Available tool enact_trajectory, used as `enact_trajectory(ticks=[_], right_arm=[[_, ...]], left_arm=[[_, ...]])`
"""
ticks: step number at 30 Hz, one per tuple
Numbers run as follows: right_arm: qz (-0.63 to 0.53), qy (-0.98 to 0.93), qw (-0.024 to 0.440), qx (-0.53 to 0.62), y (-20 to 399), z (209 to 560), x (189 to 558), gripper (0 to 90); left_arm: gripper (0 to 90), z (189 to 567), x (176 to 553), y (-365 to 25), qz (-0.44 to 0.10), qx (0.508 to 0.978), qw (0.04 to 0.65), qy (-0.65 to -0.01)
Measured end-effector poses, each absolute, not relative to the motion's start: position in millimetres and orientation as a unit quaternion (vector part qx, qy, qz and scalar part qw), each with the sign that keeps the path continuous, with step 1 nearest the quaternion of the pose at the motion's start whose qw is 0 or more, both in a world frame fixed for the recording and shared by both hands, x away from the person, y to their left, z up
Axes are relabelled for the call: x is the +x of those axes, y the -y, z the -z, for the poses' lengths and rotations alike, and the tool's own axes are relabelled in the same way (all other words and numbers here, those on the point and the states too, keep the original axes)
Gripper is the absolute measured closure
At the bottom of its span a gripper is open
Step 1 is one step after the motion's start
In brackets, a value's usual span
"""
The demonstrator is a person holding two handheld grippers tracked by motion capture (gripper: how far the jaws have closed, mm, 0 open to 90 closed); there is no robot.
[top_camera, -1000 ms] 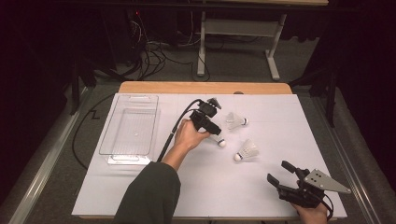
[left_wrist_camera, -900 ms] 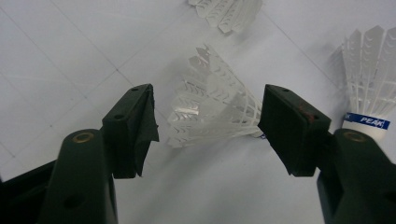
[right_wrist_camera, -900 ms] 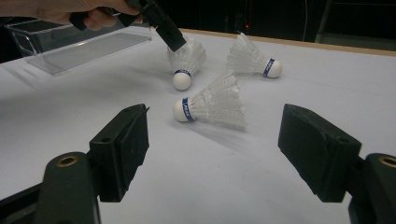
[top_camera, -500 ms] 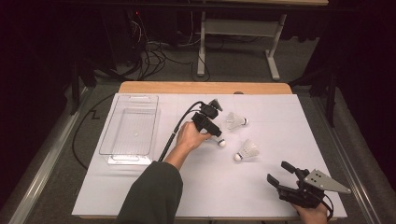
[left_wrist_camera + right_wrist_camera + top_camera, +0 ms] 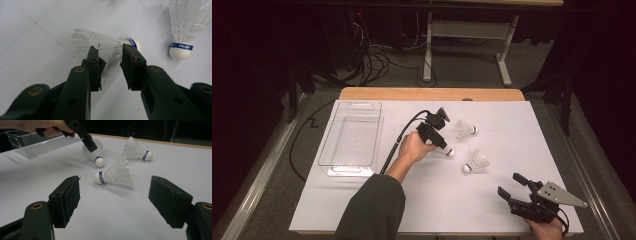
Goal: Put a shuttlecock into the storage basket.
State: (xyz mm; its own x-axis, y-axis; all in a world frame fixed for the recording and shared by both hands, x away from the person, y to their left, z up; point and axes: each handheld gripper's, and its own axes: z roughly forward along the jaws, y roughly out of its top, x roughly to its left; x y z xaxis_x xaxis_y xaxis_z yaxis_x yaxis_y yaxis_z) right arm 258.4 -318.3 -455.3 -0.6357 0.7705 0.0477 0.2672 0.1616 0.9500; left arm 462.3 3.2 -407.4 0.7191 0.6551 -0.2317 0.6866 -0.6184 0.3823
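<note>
Three white shuttlecocks with blue bands lie on the white table. My left gripper (image 5: 439,144) is shut on the feather skirt of the nearest-left shuttlecock (image 5: 105,45), whose cork (image 5: 449,152) points right and down at the table. The left gripper view shows the feathers pinched between the two jaws. A second shuttlecock (image 5: 477,161) lies just to its right, and a third (image 5: 464,129) lies farther back. My right gripper (image 5: 514,186) is open near the front right corner with nothing between its jaws; it faces the second shuttlecock (image 5: 117,173) from a distance.
A clear plastic tray (image 5: 347,170) stands at the table's left side, a short way left of the left hand. The left gripper's black cable (image 5: 399,137) trails toward the front. A wooden edge (image 5: 432,94) runs along the table's far side.
</note>
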Motion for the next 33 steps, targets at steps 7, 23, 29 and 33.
enact_trajectory(ticks=[7, 23, 29, 33], right_arm=[[-0.539, -0.727, 0.234, 0.356, 317.6, 455.4, 258.5, 25.7], [-0.534, -0.73, 0.236, 0.355, 316.4, 456.1, 259.9, 25.7], [-0.529, -0.735, 0.239, 0.351, 314.8, 456.0, 260.3, 25.7], [-0.529, -0.736, 0.24, 0.349, 314.2, 455.9, 260.3, 25.7]], left_arm=[[83.5, 404.7, 459.2, -4.8, 0.053, 0.9, 0.238, -0.363], [89.7, 395.1, 451.1, -3.0, 0.061, 0.903, 0.248, -0.345], [89.7, 390.1, 448.5, -7.3, 0.055, 0.901, 0.256, -0.347], [89.8, 387.1, 446.4, -11.4, 0.054, 0.9, 0.259, -0.348]])
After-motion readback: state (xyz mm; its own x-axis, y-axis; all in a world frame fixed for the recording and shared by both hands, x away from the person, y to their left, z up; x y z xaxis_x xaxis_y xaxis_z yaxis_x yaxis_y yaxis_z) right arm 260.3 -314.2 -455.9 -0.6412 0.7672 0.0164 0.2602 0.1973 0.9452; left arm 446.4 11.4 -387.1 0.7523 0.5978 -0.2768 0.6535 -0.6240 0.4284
